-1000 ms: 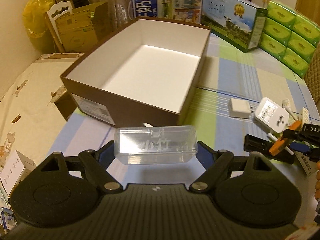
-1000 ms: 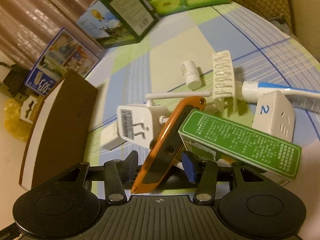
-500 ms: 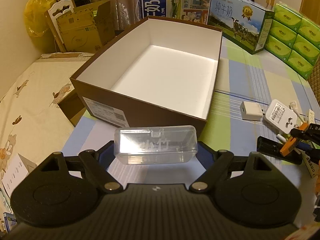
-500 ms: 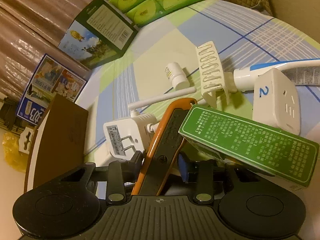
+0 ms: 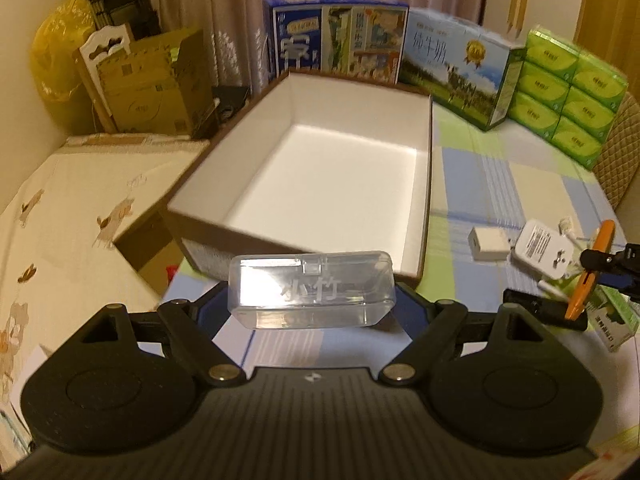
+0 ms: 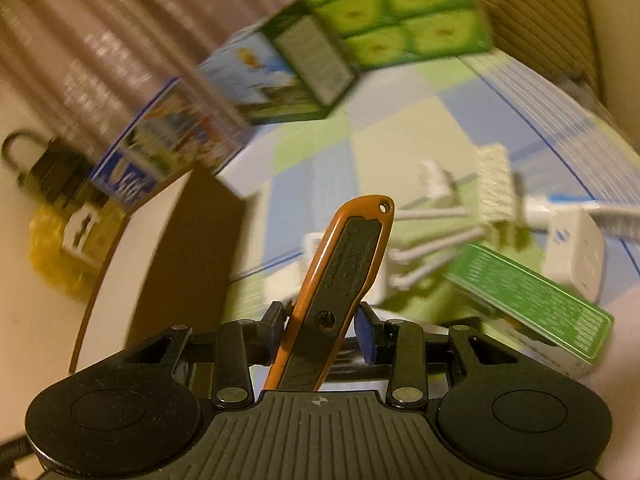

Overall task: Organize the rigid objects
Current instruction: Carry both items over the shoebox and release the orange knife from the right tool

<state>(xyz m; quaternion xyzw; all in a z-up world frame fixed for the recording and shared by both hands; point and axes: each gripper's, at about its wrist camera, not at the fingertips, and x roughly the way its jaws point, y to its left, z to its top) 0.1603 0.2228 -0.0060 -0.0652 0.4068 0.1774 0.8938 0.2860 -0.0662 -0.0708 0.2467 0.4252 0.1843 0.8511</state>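
My left gripper is shut on a clear plastic case and holds it above the table, just short of the near wall of an open brown box with a white inside. My right gripper is shut on an orange and black utility knife, lifted off the table and pointing up and away; it also shows at the right in the left wrist view. The brown box lies to the left of the knife.
On the checked cloth lie a white plug adapter, a small white charger, a green carton, a white socket cube and a white comb-like piece. Milk cartons and green tissue packs stand behind.
My right gripper has lifted the knife off the pile and swung left toward the box. My left gripper has risen with the case and come closer to the box.
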